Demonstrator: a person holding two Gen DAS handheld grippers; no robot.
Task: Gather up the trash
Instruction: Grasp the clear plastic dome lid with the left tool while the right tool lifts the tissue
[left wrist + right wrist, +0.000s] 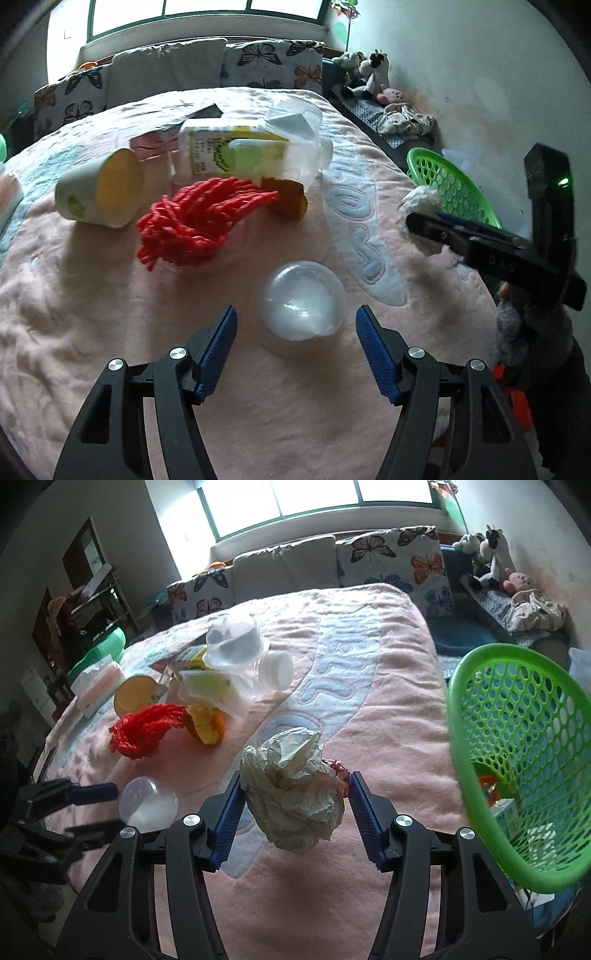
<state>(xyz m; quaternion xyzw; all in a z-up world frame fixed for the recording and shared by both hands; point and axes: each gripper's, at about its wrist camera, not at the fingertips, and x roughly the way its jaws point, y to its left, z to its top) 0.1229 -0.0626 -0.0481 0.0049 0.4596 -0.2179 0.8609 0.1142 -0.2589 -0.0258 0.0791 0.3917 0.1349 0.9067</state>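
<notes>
Over pink blanket [388, 738] — right gripper [295, 805] clamps crumpled paper wad [295, 797]; left gripper [295, 332] spread wide, straddling clear dome lid [301, 301] — untouched.

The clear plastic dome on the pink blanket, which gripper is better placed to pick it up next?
Left. The left gripper is open with the clear dome just ahead between its fingers, while the right gripper is occupied with a crumpled paper wad.

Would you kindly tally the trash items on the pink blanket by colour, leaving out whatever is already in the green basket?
Clear plastic: 3 (dome lid, cup, bottle)
Yellow or orange: 3 (paper cup, carton, peel)
Red: 1 (mesh net)
White: 1 (crumpled tissue)
Total: 8
</notes>
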